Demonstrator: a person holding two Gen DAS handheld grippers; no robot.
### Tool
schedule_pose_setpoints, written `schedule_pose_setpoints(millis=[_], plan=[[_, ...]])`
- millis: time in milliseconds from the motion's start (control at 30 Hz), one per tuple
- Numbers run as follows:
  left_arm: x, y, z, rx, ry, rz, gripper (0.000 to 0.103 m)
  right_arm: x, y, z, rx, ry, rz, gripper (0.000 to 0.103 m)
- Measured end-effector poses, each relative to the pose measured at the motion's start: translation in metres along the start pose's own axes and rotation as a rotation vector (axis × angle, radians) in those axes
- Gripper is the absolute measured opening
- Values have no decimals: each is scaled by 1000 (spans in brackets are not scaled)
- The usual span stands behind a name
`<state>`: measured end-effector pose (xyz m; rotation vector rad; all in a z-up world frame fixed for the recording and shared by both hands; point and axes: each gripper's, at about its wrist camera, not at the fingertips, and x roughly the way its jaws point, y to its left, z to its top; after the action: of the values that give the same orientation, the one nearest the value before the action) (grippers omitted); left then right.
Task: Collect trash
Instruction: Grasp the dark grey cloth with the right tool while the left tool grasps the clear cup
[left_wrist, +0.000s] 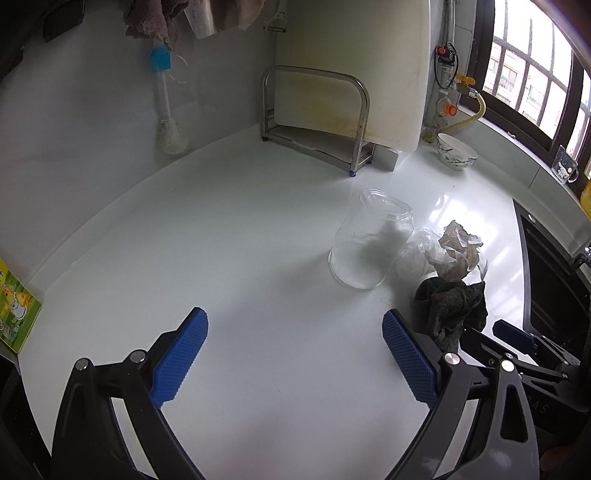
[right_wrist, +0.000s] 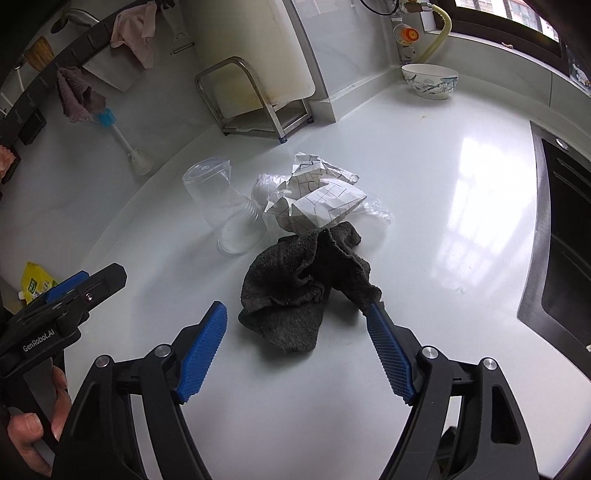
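Note:
A pile of trash lies on the white counter (left_wrist: 221, 240): a dark grey rag (right_wrist: 303, 291), a crumpled printed paper (right_wrist: 317, 199), a clear plastic bag (right_wrist: 264, 190) and a clear plastic cup (right_wrist: 218, 206) on its side. In the left wrist view I see the cup (left_wrist: 365, 243), the paper (left_wrist: 456, 251) and the rag (left_wrist: 452, 310) to the right. My right gripper (right_wrist: 297, 312) is open, its fingers on either side of the rag's near edge. My left gripper (left_wrist: 295, 321) is open and empty over bare counter, left of the pile.
A steel rack (left_wrist: 317, 114) with a cutting board stands at the back wall. A patterned bowl (right_wrist: 430, 79) sits in the far corner. A black sink (right_wrist: 565, 266) is at the right. A bottle brush (left_wrist: 164, 107) leans on the wall. A yellow-green packet (left_wrist: 14, 310) lies far left.

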<state>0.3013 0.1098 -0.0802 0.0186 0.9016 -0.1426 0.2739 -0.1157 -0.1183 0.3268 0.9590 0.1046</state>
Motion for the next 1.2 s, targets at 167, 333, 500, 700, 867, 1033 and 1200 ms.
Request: schedule_pose_setpoints(millis=[167, 333, 500, 700, 867, 1033, 1200], plan=[[10, 8, 2, -2, 4, -8, 94, 22, 7, 8, 48, 16, -38, 75], [13, 14, 2, -1, 8, -13, 94, 42, 18, 13, 31, 19, -126, 76], [16, 15, 2, -10, 10, -23, 94, 45, 18, 14, -8, -5, -162, 59], [26, 5, 2, -12, 17, -55, 94, 38, 10, 17, -49, -11, -132, 38], [36, -13, 6, 21, 17, -90, 94, 19, -13, 24, -26, -46, -142, 29], [49, -30, 9, 47, 19, -126, 94, 2, -39, 28, 28, -71, -142, 28], [62, -44, 12, 60, 20, -155, 94, -8, -51, 21, 38, -87, -158, 28]])
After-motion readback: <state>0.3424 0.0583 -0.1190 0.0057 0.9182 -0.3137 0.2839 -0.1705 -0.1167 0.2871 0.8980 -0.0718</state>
